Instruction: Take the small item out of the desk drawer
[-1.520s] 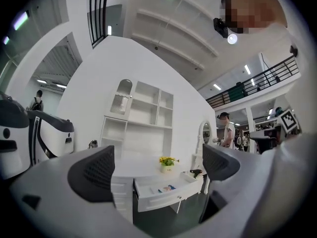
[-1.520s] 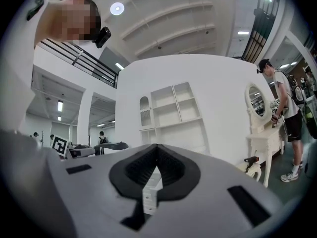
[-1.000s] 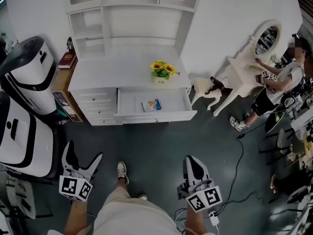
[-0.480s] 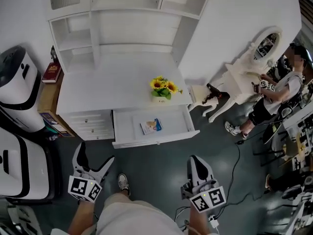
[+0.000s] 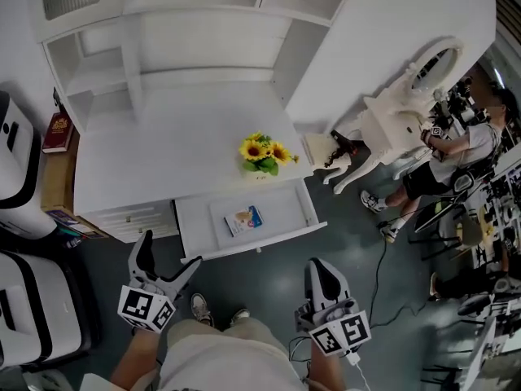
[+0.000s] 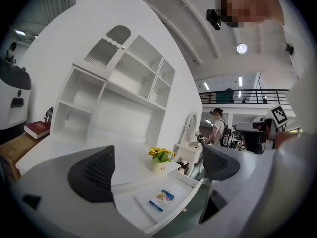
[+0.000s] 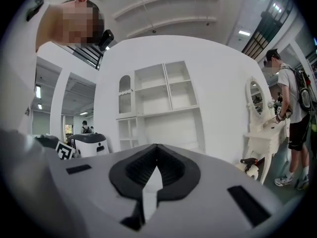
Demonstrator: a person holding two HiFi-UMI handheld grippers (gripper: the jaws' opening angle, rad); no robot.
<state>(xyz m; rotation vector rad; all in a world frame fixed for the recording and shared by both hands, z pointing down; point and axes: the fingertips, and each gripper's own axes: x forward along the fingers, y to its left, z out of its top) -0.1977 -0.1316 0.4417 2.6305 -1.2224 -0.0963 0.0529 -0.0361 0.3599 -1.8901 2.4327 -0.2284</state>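
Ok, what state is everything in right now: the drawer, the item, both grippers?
White desk drawer: pulled open.
Small blue-and-white packet: lying flat inside the drawer, not gripped.
Left gripper: open, empty, short of the drawer.
Right gripper: shut, empty.
Yellow sunflower pot: upright on the desktop.

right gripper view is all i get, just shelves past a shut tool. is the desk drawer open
Observer: Yes. In the head view the drawer stands pulled out, with a small blue and white packet lying flat inside.
Operator: what about the left tool
Observer: The left tool is open and empty, held in front of the drawer, not in it.
Operator: anything close to the packet
Observer: Only a pot of sunflowers, on the desktop just behind the drawer.
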